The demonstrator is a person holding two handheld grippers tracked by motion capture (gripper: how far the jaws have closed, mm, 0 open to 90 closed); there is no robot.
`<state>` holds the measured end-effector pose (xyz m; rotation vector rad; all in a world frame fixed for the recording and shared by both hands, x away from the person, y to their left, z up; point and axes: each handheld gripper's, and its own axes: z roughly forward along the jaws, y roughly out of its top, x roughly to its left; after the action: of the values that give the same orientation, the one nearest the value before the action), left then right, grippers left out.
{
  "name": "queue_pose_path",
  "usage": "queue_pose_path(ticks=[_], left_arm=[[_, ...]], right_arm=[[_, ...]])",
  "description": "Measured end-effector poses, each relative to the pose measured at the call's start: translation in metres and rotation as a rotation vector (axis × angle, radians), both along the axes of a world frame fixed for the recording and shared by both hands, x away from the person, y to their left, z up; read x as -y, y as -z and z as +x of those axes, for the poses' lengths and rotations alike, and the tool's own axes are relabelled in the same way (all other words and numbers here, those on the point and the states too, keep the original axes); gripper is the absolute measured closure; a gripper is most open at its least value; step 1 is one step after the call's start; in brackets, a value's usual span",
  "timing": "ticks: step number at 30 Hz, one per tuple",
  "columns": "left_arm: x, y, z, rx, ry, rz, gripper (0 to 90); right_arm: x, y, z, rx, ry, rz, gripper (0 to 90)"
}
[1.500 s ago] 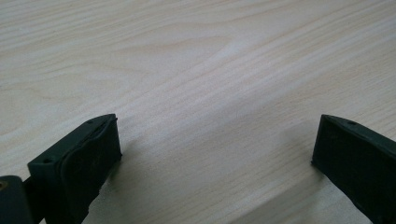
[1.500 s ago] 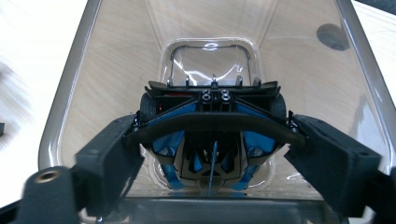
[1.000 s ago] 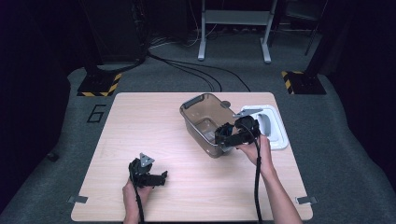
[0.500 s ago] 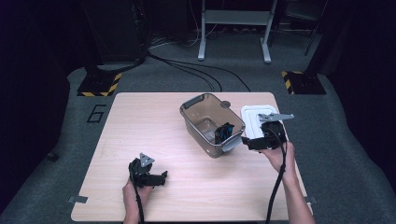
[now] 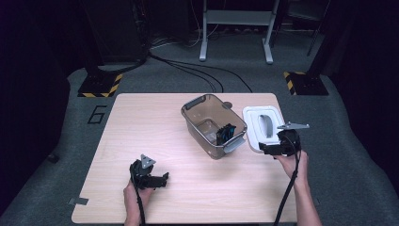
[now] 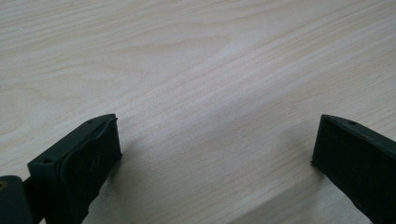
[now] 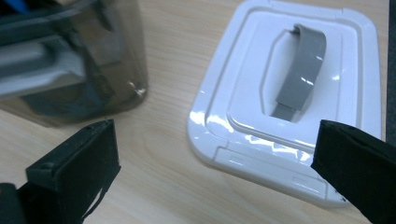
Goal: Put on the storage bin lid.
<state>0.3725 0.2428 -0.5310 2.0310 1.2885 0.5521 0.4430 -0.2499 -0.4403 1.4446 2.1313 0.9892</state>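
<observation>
- Lid (image 5: 263, 128) lies flat on the table (image 5: 141, 127), just right of the bin (image 5: 212, 123), handle side up.
- We judge it light, stiff, glossy plastic, likely slippery at its rounded rim; the grey handle (image 7: 299, 70) arching over the recess looks the surest place to grip.
- Our right gripper (image 5: 269, 149) hovers at the lid's near edge, jaws spread wide, holding nothing.
- Our left gripper (image 5: 157, 180) rests near the table's front, jaws likewise apart and empty.
- Right gripper view gives the handle's arch and rim detail; high view alone reveals a dark, blue-marked item (image 5: 226, 134) inside the bin.
</observation>
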Motion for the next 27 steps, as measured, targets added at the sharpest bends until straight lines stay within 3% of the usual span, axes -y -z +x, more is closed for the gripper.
queue_pose_path(ticks=[1,7,11,16,19,21,22,25,27], left_arm=[[0.000,0.000,0.000,0.005,-0.002,-0.003,0.8],[0.000,0.000,0.000,0.005,-0.003,-0.003,0.8],[0.000,0.000,0.000,-0.002,0.001,0.000,0.9],[0.000,0.000,0.000,-0.003,0.001,-0.001,0.8],[0.000,0.000,0.000,-0.003,0.002,-0.001,0.8],[0.001,0.000,0.000,0.006,-0.001,-0.003,0.8],[0.001,0.001,0.000,0.006,-0.002,-0.004,0.8],[0.001,0.000,0.000,0.006,-0.001,-0.003,0.9],[0.001,0.001,0.000,0.006,-0.001,-0.004,0.9]], right_arm=[[0.002,0.006,0.005,-0.014,0.018,0.016,0.0],[0.008,0.024,0.026,-0.030,0.080,-0.026,0.0],[0.011,0.034,0.038,-0.029,0.104,-0.009,0.0],[0.015,0.040,0.050,-0.038,0.130,0.003,0.0],[0.017,0.043,0.060,-0.039,0.180,0.002,0.4],[0.017,0.045,0.065,-0.034,0.195,0.008,7.4],[0.017,0.046,0.067,-0.009,0.199,0.004,13.8],[0.016,0.048,0.074,-0.007,0.217,0.021,28.3],[0.015,0.051,0.078,0.008,0.235,0.006,33.9]])
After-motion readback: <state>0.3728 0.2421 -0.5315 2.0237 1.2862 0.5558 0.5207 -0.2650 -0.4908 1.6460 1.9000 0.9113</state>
